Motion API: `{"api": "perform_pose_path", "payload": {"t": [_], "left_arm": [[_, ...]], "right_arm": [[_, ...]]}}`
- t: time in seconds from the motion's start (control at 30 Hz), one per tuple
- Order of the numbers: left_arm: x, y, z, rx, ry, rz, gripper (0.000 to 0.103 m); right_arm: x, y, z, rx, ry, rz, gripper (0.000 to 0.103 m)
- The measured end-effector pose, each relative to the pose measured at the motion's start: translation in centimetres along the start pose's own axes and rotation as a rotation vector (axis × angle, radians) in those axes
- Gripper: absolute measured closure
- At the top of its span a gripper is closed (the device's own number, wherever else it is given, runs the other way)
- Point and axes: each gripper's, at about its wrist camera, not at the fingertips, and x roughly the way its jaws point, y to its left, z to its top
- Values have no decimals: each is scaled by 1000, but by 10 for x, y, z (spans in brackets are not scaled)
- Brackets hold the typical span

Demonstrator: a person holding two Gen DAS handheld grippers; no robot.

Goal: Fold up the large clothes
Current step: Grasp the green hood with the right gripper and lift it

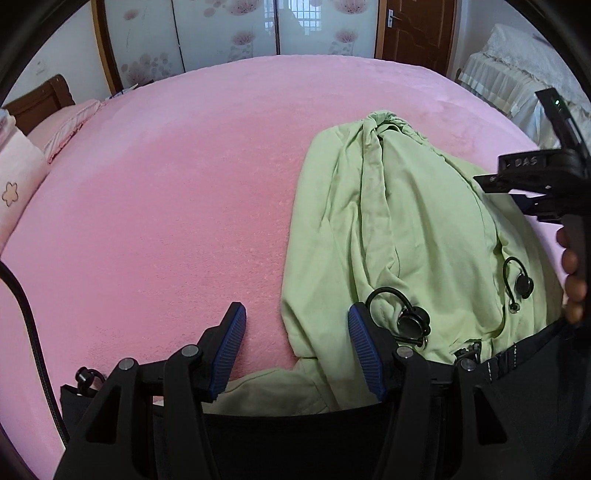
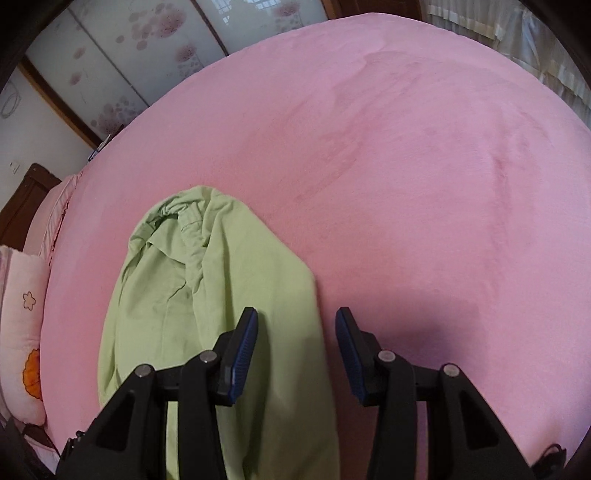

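A light green garment (image 1: 391,229) with black drawcords and toggles (image 1: 413,319) lies bunched on the pink bed (image 1: 177,192). My left gripper (image 1: 295,325) is open, just above the garment's near left edge, its right finger (image 1: 364,339) over the cloth. In the right wrist view the same garment (image 2: 221,280) lies at lower left. My right gripper (image 2: 295,332) is open and straddles the garment's right edge. The right gripper's body (image 1: 546,173) shows at the right edge of the left wrist view, held by a hand.
Pink pillows (image 2: 22,332) and a wooden headboard (image 1: 40,103) lie at the left. Sliding glass doors (image 1: 229,33), a wooden door (image 1: 417,29) and white drapes (image 1: 509,70) stand behind the bed. Dark clothing (image 1: 517,369) sits at the near edge.
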Motion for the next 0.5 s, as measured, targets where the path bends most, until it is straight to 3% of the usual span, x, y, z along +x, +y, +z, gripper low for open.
{"api": "perform_pose_path", "payload": {"t": [0.07, 0.1, 0.3, 0.4, 0.5], "left_arm": [[-2, 5, 0, -17, 3, -12, 46], [-4, 7, 0, -24, 5, -16, 46], [-28, 24, -14, -130, 21, -71, 46], [-49, 36, -30, -181, 36, -104, 46], [-76, 47, -50, -197, 42, -131, 46]], "right_arm": [[-2, 13, -4, -67, -22, -19, 92], [-7, 20, -6, -91, -40, -18, 101], [-88, 51, -30, -235, -249, 167, 102], [-150, 73, -63, -414, -336, 293, 102], [-207, 81, -117, -613, -376, 390, 102]]}}
